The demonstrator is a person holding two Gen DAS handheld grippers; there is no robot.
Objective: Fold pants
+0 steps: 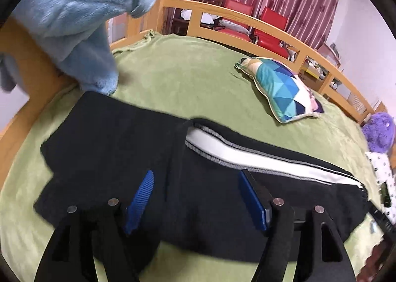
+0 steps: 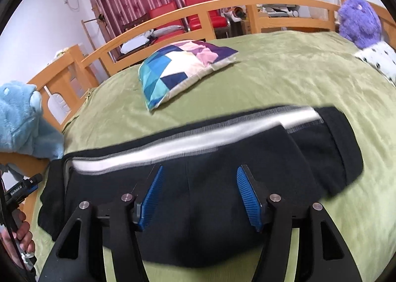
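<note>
The black pants (image 1: 138, 158) with a white side stripe are seen laid folded across the green blanket (image 1: 188, 76) on the bed, while the left gripper (image 1: 195, 197) and right gripper (image 2: 199, 195) are held above them, jaws spread apart and nothing gripped.

matt black cloth pants (image 1: 118, 158); fuzzy green blanket (image 1: 188, 79); wooden rail (image 1: 247, 22)
</note>
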